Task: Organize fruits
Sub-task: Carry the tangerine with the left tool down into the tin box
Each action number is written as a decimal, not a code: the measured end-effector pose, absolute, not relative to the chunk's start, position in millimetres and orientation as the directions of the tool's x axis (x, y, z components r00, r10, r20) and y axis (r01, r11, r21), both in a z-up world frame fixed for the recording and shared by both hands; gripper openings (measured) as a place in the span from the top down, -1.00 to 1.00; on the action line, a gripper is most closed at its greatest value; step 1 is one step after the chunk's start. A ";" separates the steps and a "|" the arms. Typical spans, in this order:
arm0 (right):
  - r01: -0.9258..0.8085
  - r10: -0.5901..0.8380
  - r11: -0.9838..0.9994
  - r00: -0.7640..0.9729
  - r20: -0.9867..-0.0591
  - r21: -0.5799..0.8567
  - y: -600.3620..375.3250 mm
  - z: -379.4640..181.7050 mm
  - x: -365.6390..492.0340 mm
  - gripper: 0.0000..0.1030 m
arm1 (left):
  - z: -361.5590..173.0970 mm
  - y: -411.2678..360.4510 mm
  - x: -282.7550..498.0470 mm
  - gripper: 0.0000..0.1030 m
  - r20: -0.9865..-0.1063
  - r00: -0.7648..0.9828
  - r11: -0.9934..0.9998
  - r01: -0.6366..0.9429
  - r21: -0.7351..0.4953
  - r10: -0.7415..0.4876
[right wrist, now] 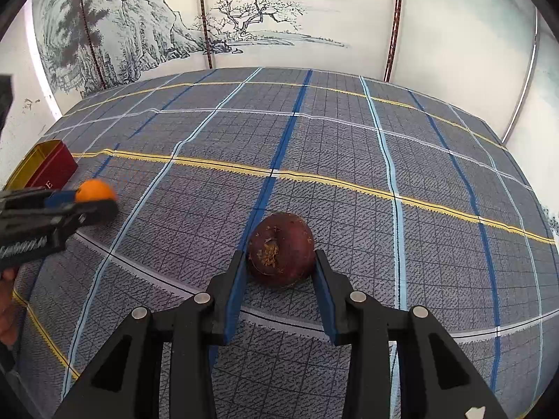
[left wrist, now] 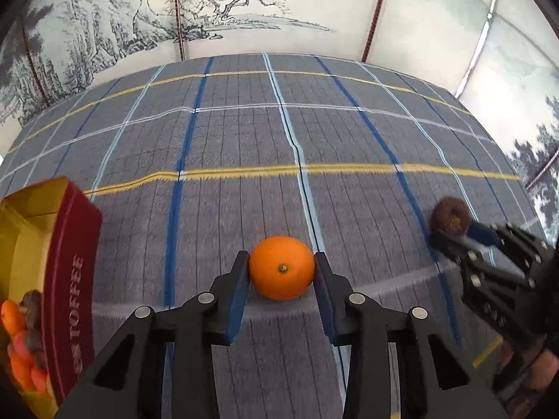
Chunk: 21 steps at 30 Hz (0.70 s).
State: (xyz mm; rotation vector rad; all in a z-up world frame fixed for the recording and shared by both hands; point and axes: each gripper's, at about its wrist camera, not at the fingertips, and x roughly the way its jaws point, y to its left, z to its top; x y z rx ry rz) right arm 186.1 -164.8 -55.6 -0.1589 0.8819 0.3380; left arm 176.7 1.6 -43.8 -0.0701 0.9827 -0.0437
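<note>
- Left gripper: both blue-padded fingers are pressed against the sides of an orange, one on each flank. The fruit sits at the fingertips with its stem end facing the camera. Whether it rests on the cloth or is lifted clear of it cannot be told.
- Right gripper: its fingers are clamped on a dark purple-brown round fruit, likely a passion fruit, with a rough tan scar turned toward the lens. It sits at the fingertips, between the pads. Contact with the cloth cannot be confirmed here either.
- Cross-check: in the left wrist view the right gripper appears to the right of the left fingers, blurred, with the same dark fruit at its tip. In the right wrist view the left gripper appears to the left of the right fingers, the orange at its tip.
- Container: a red tin with a gold interior, lettered "TOFFEE", stands left of the left fingers, near the frame edge. It holds several orange fruits and some dark ones; an exact count cannot be made.
- From the right wrist, the tin lies beyond the left gripper, well apart from the right fingers.
- Surface: a grey plaid tablecloth with blue, white and yellow stripes extends ahead of both grippers.
- Background: ink-landscape painted panels stand past the far table edge.
</note>
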 end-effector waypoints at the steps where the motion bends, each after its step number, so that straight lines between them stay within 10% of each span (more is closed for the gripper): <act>1: -0.353 0.224 0.935 0.587 -0.778 0.002 -165.1 -55.6 186.2 0.31 | -41.8 -0.8 169.9 0.28 -0.828 0.557 0.998 0.011 -0.066 -0.061; 21: -0.353 0.217 0.935 0.589 -0.778 -0.006 -164.4 -56.4 186.4 0.31 | -5.0 12.5 88.4 0.28 -0.798 0.602 1.000 0.007 0.005 0.000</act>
